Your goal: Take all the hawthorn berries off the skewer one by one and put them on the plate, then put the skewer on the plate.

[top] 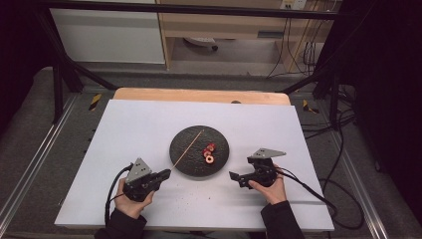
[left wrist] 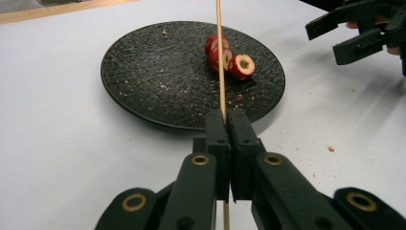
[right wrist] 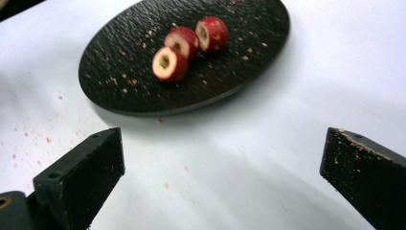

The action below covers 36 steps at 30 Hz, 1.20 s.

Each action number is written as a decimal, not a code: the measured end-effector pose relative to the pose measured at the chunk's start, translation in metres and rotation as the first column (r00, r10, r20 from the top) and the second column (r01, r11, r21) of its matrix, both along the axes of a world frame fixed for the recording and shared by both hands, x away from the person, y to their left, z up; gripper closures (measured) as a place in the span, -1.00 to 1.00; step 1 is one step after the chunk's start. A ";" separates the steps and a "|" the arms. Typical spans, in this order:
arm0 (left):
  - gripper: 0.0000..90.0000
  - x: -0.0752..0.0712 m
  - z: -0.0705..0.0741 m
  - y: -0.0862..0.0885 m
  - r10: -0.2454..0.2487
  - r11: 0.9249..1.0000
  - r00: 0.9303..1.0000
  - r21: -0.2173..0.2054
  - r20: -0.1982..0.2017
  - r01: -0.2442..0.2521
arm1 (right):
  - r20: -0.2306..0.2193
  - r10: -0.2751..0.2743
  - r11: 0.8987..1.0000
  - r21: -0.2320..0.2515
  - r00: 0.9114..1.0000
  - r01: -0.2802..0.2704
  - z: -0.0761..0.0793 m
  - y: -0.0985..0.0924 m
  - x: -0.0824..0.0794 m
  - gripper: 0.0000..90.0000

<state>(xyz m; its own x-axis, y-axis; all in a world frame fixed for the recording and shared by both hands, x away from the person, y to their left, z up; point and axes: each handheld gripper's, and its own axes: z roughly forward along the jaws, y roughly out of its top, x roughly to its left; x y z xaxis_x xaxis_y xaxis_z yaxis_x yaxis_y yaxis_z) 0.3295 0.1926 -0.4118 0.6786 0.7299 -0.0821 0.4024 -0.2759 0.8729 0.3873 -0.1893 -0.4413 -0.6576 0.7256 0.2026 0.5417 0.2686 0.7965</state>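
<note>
- The left hand-held gripper (top: 158, 176), seen at the lower left of the high view, is closed tight on a thin wooden skewer (top: 187, 148); in the left gripper view the stick is pinched between the two black jaws near its lower end, so that its free length is aimed up the frame across the dark plate (left wrist: 143, 81)
- The skewer is held low and slanted over the plate, apparently so that the fruit can be threaded onto its tip
- Three red fruit pieces (top: 209, 153) with pale cut faces lie close together right of the plate's centre in the high view; none is on the skewer yet
- The right hand-held gripper (top: 238, 179) sits at the lower right of the plate with its jaws spread wide and nothing between them; in the right gripper view the fruit pieces (right wrist: 186, 45) lie at the upper centre, well ahead of the jaws, which are dusted with crumbs
- Crumbs are scattered on the plate and on the white bench (top: 134, 124)
- Nothing stands between the open jaws and the fruit; the plate's low rim is the one edge to be cleared
</note>
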 end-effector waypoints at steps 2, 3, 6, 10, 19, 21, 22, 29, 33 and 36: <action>0.96 0.002 0.002 -0.002 -0.002 1.000 1.000 0.002 -0.002 0.002 | 0.008 -0.005 1.000 -0.001 1.000 0.005 -0.002 -0.006 -0.002 -0.97; 0.96 0.003 0.003 -0.002 -0.004 1.000 1.000 0.003 -0.001 0.004 | 0.010 -0.004 1.000 -0.006 1.000 0.004 -0.002 -0.009 -0.003 -0.97; 0.96 0.006 0.006 -0.005 -0.008 1.000 1.000 0.008 -0.002 0.008 | 0.010 -0.009 1.000 -0.018 1.000 0.009 -0.006 -0.016 -0.006 -0.98; 0.96 0.012 0.007 -0.009 -0.010 1.000 1.000 0.020 -0.013 0.011 | 0.012 -0.016 1.000 -0.026 1.000 0.016 -0.011 -0.023 -0.009 -0.98; 0.96 0.029 0.011 -0.020 -0.006 0.999 0.999 0.042 -0.033 0.007 | 0.009 -0.022 0.999 -0.048 1.000 0.022 -0.014 -0.028 -0.014 -0.98; 0.96 0.033 0.010 -0.021 -0.003 0.999 0.999 0.048 -0.040 0.005 | 0.005 -0.024 0.999 -0.046 1.000 0.024 -0.014 -0.030 -0.015 -0.98; 0.96 0.035 0.010 -0.022 0.002 0.999 0.999 0.050 -0.043 0.000 | 0.007 -0.023 0.999 -0.043 1.000 0.023 -0.014 -0.030 -0.015 -0.98; 0.96 0.048 0.009 -0.029 0.022 0.998 0.998 0.066 -0.061 -0.018 | 0.007 -0.021 0.999 -0.041 1.000 0.022 -0.014 -0.032 -0.017 -0.97; 0.96 0.055 0.009 -0.036 0.028 0.996 0.997 0.091 -0.069 -0.021 | 0.011 -0.025 0.999 -0.033 1.000 0.025 -0.013 -0.033 -0.017 -0.97; 0.96 0.060 0.008 -0.041 0.035 0.994 0.996 0.106 -0.076 -0.026 | 0.011 -0.023 0.999 -0.032 1.000 0.023 -0.012 -0.034 -0.018 -0.97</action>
<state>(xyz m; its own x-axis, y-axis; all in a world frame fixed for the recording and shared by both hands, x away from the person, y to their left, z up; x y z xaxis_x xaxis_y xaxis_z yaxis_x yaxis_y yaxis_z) 0.3895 0.1517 -0.4041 0.6504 0.7575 -0.0563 0.4779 -0.3504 0.8055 0.3692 -0.2228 -0.4534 -0.6428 0.7465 0.1720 0.5395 0.2817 0.7935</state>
